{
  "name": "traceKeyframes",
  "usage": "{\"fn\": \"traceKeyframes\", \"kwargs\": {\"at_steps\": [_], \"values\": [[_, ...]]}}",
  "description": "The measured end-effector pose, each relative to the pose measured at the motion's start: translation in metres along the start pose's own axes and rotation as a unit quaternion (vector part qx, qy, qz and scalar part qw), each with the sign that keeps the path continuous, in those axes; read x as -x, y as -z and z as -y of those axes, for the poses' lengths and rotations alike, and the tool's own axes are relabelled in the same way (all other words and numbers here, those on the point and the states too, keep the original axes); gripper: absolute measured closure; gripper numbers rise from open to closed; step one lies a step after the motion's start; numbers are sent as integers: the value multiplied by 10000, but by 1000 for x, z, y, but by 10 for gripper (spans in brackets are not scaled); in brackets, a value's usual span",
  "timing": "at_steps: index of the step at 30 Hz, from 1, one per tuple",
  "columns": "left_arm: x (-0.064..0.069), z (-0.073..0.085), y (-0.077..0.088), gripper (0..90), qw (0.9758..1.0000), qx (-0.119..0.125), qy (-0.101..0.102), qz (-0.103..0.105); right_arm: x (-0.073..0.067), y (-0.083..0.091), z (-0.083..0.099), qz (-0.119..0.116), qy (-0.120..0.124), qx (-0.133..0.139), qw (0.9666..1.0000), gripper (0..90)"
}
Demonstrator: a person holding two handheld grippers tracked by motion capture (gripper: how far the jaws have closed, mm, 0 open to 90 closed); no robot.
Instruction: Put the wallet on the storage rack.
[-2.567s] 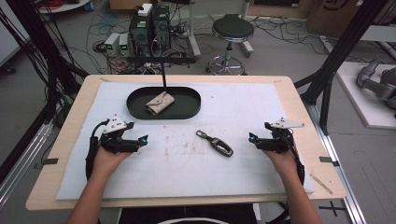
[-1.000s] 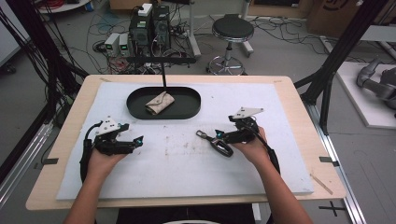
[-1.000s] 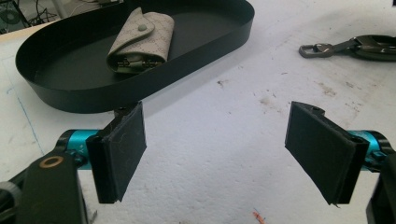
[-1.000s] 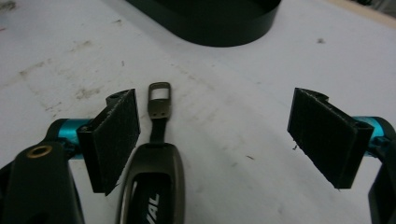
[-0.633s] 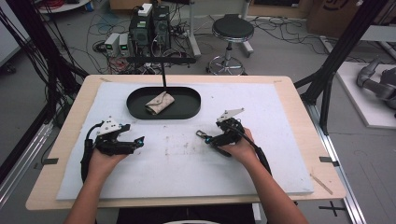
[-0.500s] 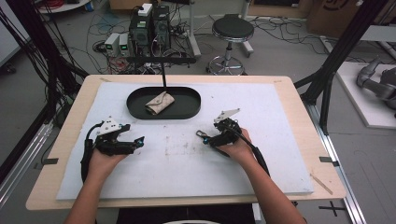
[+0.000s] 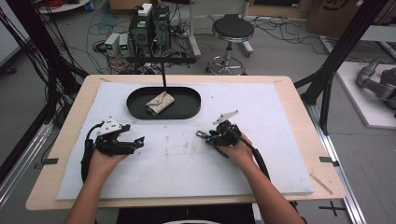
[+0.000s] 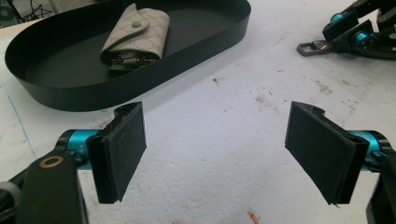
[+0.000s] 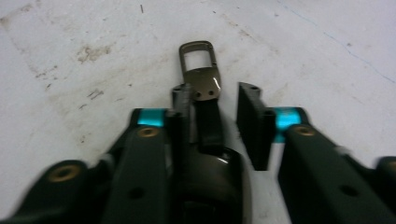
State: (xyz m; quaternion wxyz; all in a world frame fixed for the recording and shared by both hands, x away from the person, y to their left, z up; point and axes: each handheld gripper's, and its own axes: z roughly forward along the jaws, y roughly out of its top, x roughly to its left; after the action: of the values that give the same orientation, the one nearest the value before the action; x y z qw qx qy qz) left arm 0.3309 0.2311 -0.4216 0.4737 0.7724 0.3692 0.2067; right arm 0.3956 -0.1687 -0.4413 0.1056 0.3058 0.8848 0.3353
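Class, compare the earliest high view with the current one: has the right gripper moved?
Yes. The right gripper has travelled leftward from near the table's right edge toward the black tray, and now straddles the key fob.

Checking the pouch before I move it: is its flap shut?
Shut: the pouch lies in the tray with its flap snapped down.

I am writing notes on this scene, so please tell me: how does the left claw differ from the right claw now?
The left claw is open wide with nothing between its jaws; the right claw has narrowed around the key fob, with a gap left on one side. The left claw sits apart from any object, below the tray; the right claw is at mid-table over the fob. Both are hand-held, low over the white mat.
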Motion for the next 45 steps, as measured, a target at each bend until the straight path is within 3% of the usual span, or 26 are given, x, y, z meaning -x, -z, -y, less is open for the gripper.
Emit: {"fn": "traceKeyframes", "kwargs": {"at_steps": [2,11,15,19,27,34,45], "values": [[0,0,0,204,10000,-3,-3,-10,-5,1,2,90,56,54,9999,801],[1,-1,0,204,10000,-2,-27,-2,-8,4,1,186,51,75,9998,866],[1,0,0,204,10000,-18,-20,-6,-6,9,1,194,-78,252,9995,885],[1,0,0,204,10000,-10,-8,-2,-1,22,-5,28,-248,534,9983,890],[1,-2,1,204,10000,12,-29,18,-1,42,-25,10,-229,773,9967,892],[2,-2,1,204,10000,36,-4,21,6,56,-41,16,-323,1134,9930,893],[2,-2,1,204,10000,35,-3,32,18,74,-77,80,-233,1510,9882,893]]}}
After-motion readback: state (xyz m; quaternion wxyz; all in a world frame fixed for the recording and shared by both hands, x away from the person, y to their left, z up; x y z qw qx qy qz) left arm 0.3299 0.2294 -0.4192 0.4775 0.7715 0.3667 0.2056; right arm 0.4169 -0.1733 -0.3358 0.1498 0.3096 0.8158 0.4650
